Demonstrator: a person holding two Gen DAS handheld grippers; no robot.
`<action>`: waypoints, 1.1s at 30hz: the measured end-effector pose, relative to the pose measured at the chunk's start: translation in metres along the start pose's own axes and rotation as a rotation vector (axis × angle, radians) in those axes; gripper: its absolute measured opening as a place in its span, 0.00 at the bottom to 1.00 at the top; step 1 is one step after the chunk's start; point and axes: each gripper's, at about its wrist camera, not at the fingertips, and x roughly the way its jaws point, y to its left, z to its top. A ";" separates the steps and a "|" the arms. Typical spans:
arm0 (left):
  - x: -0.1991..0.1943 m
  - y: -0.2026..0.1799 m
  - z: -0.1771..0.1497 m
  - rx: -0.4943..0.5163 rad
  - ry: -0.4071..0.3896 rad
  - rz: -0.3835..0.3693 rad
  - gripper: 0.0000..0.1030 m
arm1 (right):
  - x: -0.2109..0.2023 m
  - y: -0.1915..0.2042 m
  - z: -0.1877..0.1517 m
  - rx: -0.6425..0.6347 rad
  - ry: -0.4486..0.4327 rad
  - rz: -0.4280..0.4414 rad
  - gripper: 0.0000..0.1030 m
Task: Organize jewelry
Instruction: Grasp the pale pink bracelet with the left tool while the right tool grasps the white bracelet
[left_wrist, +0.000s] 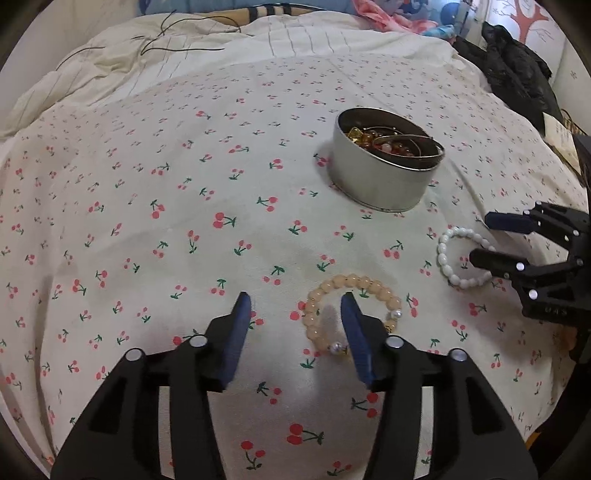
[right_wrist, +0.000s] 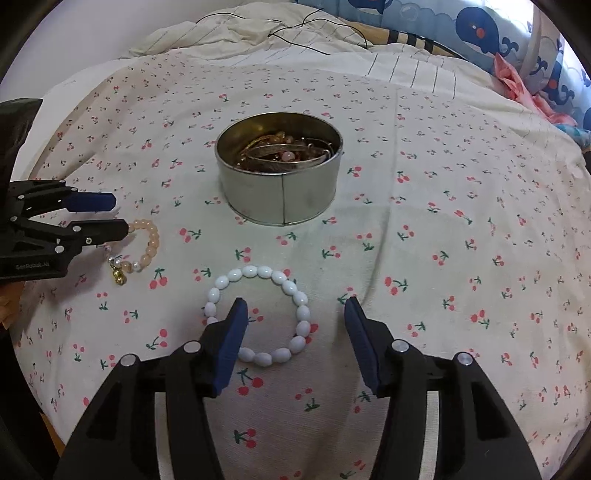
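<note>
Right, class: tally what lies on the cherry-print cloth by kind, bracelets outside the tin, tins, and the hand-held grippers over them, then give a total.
Bracelets outside the tin: 2, a peach bracelet and a white bracelet
Round tin, jewelry inside: 1
Hand-held grippers: 2, left and right, both open
Total: 5

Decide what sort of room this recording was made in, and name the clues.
Most likely a bedroom: the work surface is a bed with a cherry-print sheet, a rumpled quilt behind it, and a whale-print pillow.
</note>
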 end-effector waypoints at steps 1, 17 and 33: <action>0.003 0.000 0.000 -0.005 0.010 0.002 0.49 | 0.002 0.002 0.000 -0.007 0.006 0.000 0.52; 0.013 -0.014 -0.004 0.056 0.029 -0.008 0.20 | 0.009 0.023 -0.006 -0.103 0.021 -0.027 0.37; 0.004 -0.024 -0.003 0.093 -0.006 -0.013 0.07 | -0.004 0.036 -0.004 -0.114 -0.028 0.003 0.08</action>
